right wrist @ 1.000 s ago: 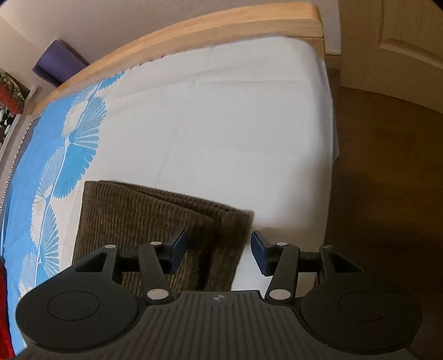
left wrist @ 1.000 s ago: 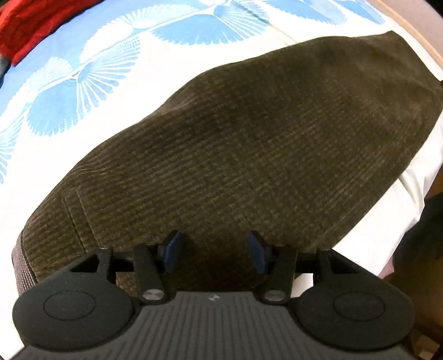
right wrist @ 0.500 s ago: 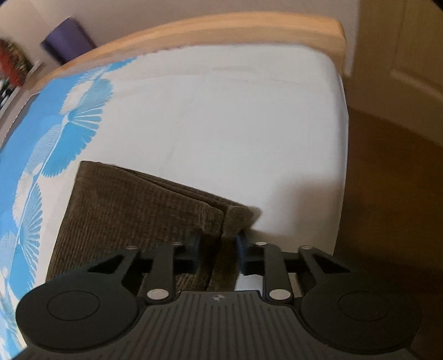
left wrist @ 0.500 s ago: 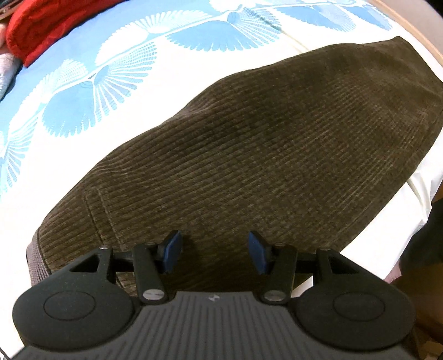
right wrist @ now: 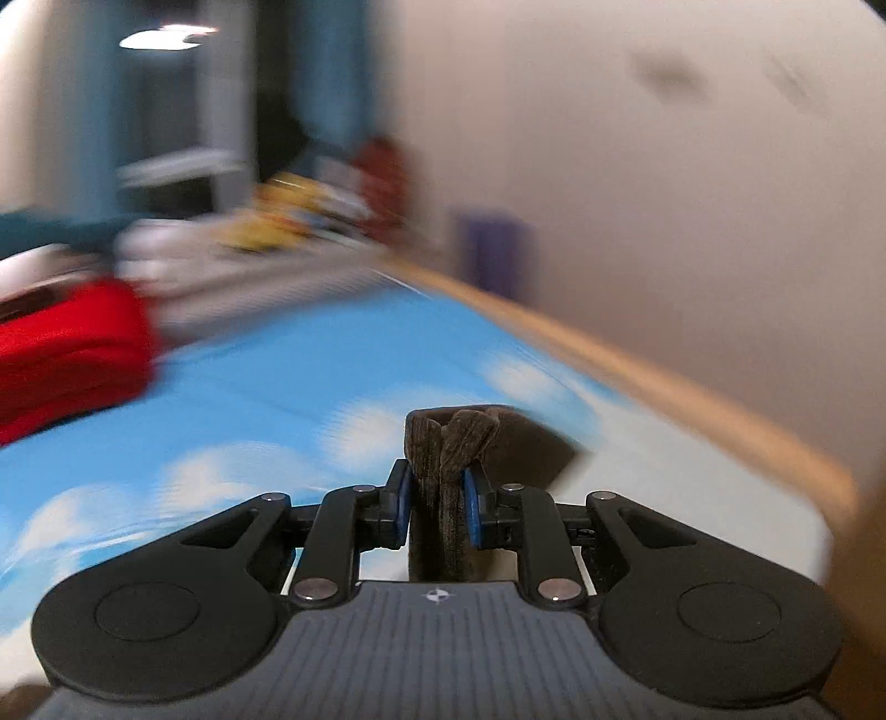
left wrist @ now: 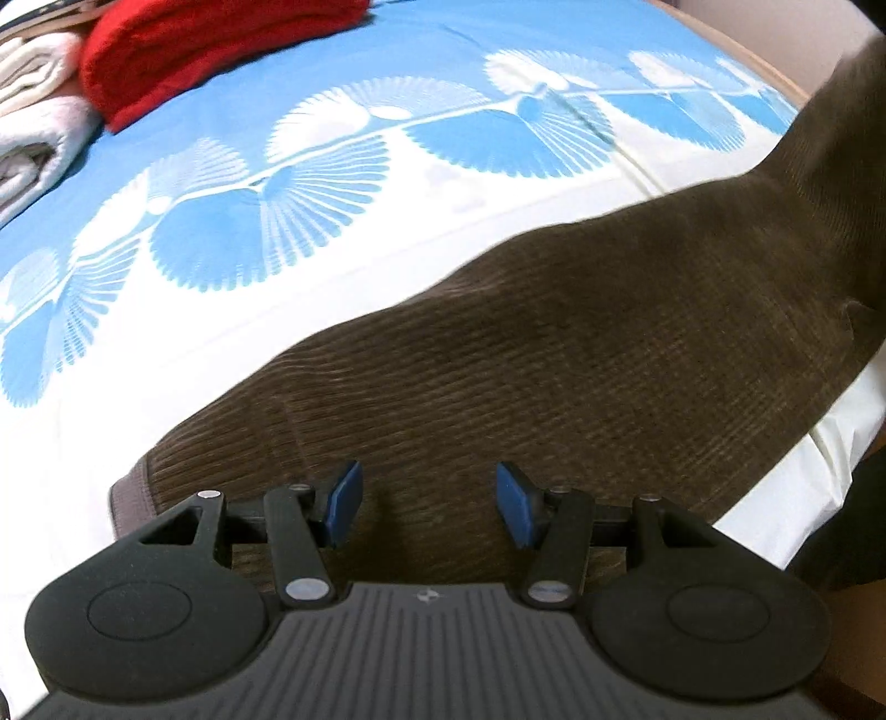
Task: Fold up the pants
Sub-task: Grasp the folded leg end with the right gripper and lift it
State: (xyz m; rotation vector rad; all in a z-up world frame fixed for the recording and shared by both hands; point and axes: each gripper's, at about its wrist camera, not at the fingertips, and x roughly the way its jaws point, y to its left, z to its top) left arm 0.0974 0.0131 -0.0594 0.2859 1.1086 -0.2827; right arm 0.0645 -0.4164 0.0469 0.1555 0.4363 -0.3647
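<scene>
A: Where are the dark brown corduroy pants (left wrist: 581, 354)?
B: On the blue-and-white patterned bedsheet (left wrist: 310, 183), right gripper (right wrist: 436, 507) pinching their lifted hem
A: And the left gripper (left wrist: 429, 504)?
B: Jaws apart, over the waist end

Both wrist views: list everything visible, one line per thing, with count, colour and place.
pants: one, dark brown corduroy, spread on the bed; far end lifted at right.
bedsheet: one, blue and white fan print, covering the bed.
red fabric: one folded pile, red, far left of the bed.
white towels: a stack, white, beside the red fabric; count unclear.
bed frame: one, light wood, along the bed's far edge.
purple object: one, blurred, behind the frame.
left hand-held gripper: one, black with blue pads, open over the pants' waist end.
right hand-held gripper: one, black, shut on the pants' hem.
</scene>
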